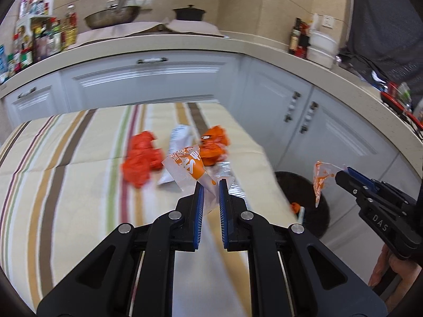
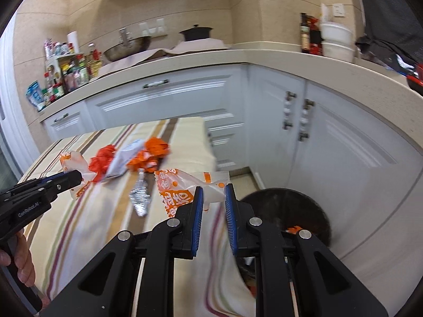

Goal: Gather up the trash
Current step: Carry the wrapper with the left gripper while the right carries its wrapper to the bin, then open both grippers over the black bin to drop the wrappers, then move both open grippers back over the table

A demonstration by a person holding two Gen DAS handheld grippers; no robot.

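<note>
My left gripper (image 1: 211, 185) is shut on a clear wrapper with orange print (image 1: 185, 167), held above the striped tablecloth (image 1: 66, 185). My right gripper (image 2: 214, 189) is shut on a similar orange-and-white wrapper (image 2: 185, 185), held near the table's right edge beside the dark round trash bin (image 2: 288, 206). In the left wrist view the right gripper (image 1: 343, 173) holds its wrapper (image 1: 321, 178) above the bin (image 1: 298, 185). On the table lie crumpled orange wrappers (image 1: 141, 161) (image 1: 214, 144), a white packet (image 1: 179, 137) and a silver foil piece (image 2: 140, 196).
White kitchen cabinets (image 1: 148, 84) stand behind the table and run round to the right. The counter holds a wok (image 1: 113, 15), a black pot (image 1: 189, 13), bottles (image 1: 47, 37) and white containers (image 1: 321, 47). The bin has orange trash (image 2: 293, 229) inside.
</note>
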